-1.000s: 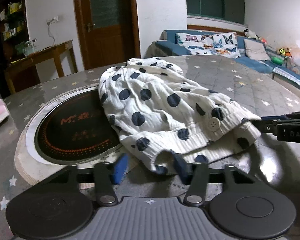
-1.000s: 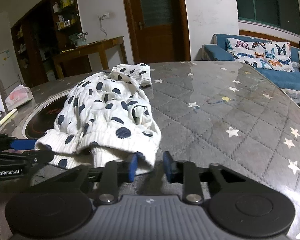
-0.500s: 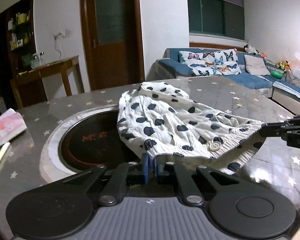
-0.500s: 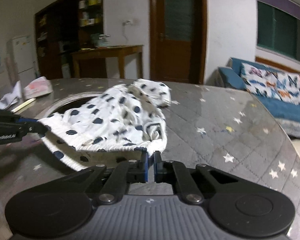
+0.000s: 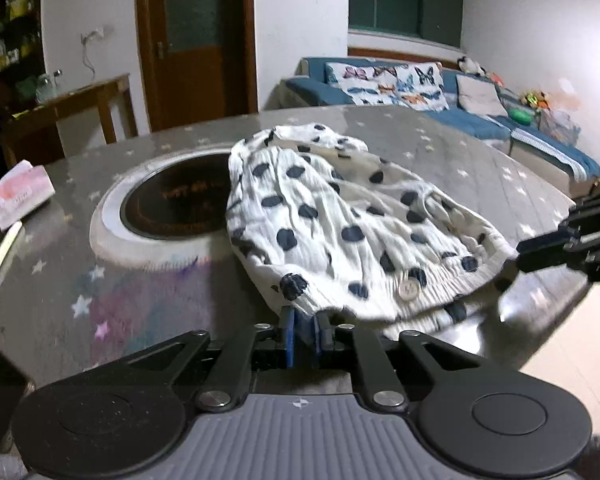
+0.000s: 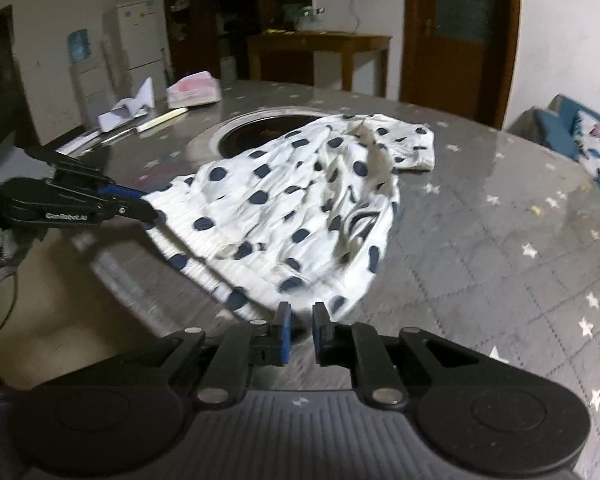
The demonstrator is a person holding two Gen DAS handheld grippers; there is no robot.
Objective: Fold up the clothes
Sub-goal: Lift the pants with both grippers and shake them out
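Observation:
A white garment with dark blue dots (image 5: 340, 220) (image 6: 300, 200) lies spread on the grey star-patterned table (image 5: 60, 280) (image 6: 500, 280). Its ribbed waistband with a white button faces me. My left gripper (image 5: 304, 328) is shut on one waistband corner; from the right wrist view it shows at the left (image 6: 148, 212), pinching that corner. My right gripper (image 6: 300, 332) holds the other end of the waistband, its blue pads a little apart with cloth meeting them. The left wrist view shows it at the right (image 5: 516, 256). The waistband stretches between the two.
A round black hob (image 5: 172, 200) (image 6: 260, 136) is set in the table, partly under the garment. A pink tissue pack (image 5: 20, 196) (image 6: 194, 90), a pen (image 5: 2, 254) and folded paper (image 6: 128, 112) lie at the left. A blue sofa (image 5: 420, 92) stands behind. The table edge runs close beneath both grippers.
Both grippers went from open to shut on the waistband. They then pulled back and apart, dragging the garment toward the near edge and spreading it flatter.

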